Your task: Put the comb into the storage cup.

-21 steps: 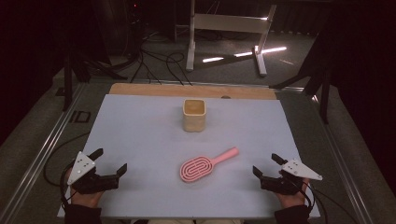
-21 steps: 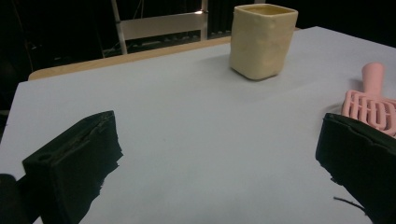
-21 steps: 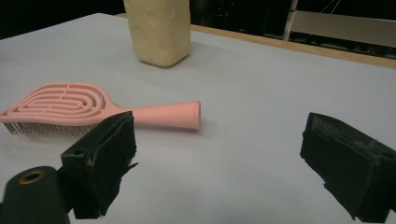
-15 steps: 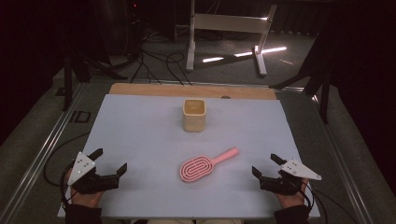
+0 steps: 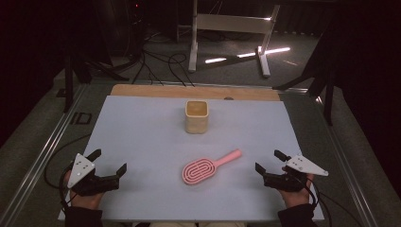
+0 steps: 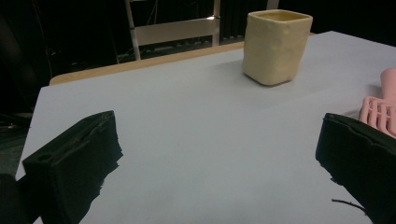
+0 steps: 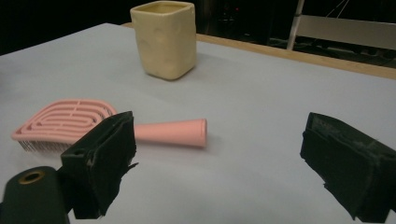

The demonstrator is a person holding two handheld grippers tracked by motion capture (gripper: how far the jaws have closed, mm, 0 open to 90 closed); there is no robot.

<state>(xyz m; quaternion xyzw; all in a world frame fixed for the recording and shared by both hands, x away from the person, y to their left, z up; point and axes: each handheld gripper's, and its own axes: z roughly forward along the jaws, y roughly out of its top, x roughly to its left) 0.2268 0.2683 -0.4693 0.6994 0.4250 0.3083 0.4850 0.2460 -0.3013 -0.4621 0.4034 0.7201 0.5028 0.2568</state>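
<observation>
**Dark room, pale table, both grippers waiting before the first grasp**

High view: the room around is dark, with a white metal stand (image 5: pixel 227 28) and cables on the floor behind. The table (image 5: pixel 142 142) has a pale blue-grey top with a wooden strip at its far edge. On it I count one pink hairbrush (image 5: pixel 208 168) and one cream cup (image 5: pixel 196 116). The brush lies near the front edge, a little right of the middle, its handle toward the right far corner. The cup stands upright near the middle of the far edge, well apart from the brush. The left gripper (image 5: pixel 108 165) rests at the front left corner and the right gripper (image 5: pixel 267 161) at the front right corner; both have jaws spread and hold nothing.

Left gripper view: the two black jaws stand wide apart over bare surface. The cup (image 6: pixel 275 46) is ahead and the brush head (image 6: pixel 380 109) is at the right border.

Right gripper view: the jaws are open too, and the brush (image 7: pixel 93 123) lies just ahead, handle end between them but farther off. The cup (image 7: pixel 163 37) stands behind.

In my judgement no step has begun. The next move probably calls for the right gripper to go forward, lower around the handle and close, maybe to carry the brush to the cup
</observation>
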